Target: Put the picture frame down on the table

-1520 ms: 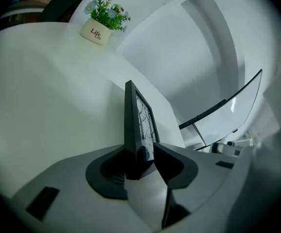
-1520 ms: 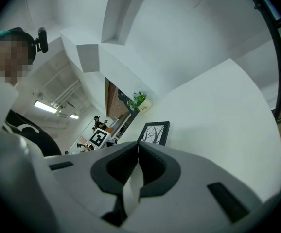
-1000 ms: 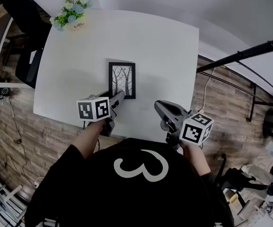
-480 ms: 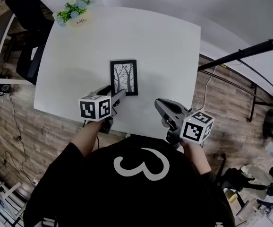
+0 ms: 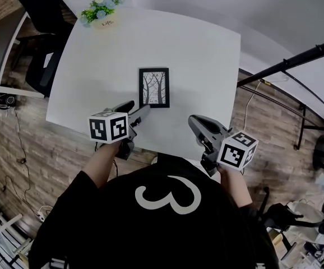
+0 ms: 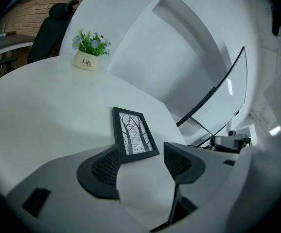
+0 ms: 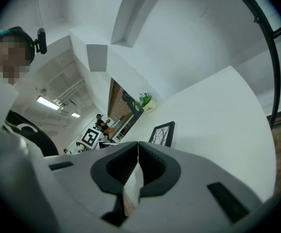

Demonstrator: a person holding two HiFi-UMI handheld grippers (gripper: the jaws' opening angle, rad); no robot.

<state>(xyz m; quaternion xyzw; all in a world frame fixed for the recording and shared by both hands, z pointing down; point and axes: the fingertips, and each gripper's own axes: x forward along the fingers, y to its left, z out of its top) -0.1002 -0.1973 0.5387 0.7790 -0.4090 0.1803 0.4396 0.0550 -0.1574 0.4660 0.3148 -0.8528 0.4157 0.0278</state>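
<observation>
the picture frame (image 5: 154, 87) lies flat on the white desk (image 5: 89, 77), face up, about in the middle of the desk and a little toward its near edge. it shows a drawing of bare trees inside a black border.

my left claw (image 6: 140, 161) is spread, and nothing is between its two jaws. in the left gripper view the near left corner of the frame sits just beyond the tip of the left jaw, and i cannot tell if they touch. in the head view this claw points at the near edge of the frame from the near left side.

my right claw (image 7: 138, 149) is pressed together and holds nothing. it hovers over the near right part of the desk, to the right of the frame and apart from it.

a small white flower pot (image 5: 103, 17) stands at the far left corner of the desk, well apart from the frame. a black chair (image 5: 41, 66) is at the left side of the desk.
</observation>
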